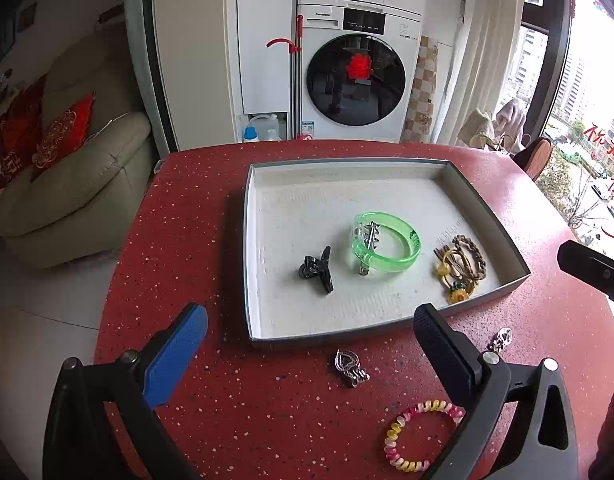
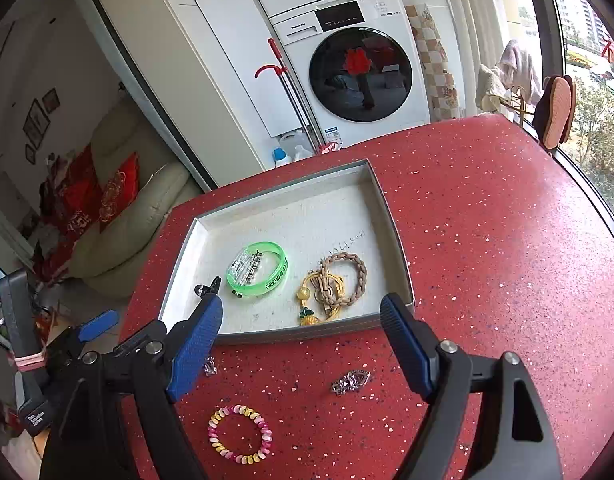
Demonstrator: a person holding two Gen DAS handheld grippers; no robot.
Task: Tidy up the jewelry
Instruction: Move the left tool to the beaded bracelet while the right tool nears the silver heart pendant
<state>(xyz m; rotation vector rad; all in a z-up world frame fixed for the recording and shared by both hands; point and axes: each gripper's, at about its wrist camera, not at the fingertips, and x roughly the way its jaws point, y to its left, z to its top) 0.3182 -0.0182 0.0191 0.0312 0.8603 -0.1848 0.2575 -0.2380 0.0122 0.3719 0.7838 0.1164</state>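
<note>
A grey tray (image 1: 249,240) (image 2: 391,220) with a white lining sits on the red speckled table (image 1: 179,248) (image 2: 487,240). It holds a black claw clip (image 1: 319,270) (image 2: 206,289), a green bangle (image 1: 405,250) (image 2: 282,266) with a clear hair clip (image 1: 366,240) across it, and braided and yellow hair ties (image 1: 473,252) (image 2: 357,276). On the table in front of the tray lie two silver brooches (image 1: 349,366) (image 2: 351,382) and a pink-and-yellow spiral hair tie (image 1: 403,440) (image 2: 239,434). My left gripper (image 1: 311,312) and right gripper (image 2: 303,302) both hang open and empty above the tray's front edge.
The table ends at its left edge (image 1: 107,320), with floor and a cream sofa (image 1: 79,184) beyond. A washing machine (image 1: 355,80) stands behind the table's far edge. A window (image 2: 595,120) runs along the right side. The right of the table is bare red surface.
</note>
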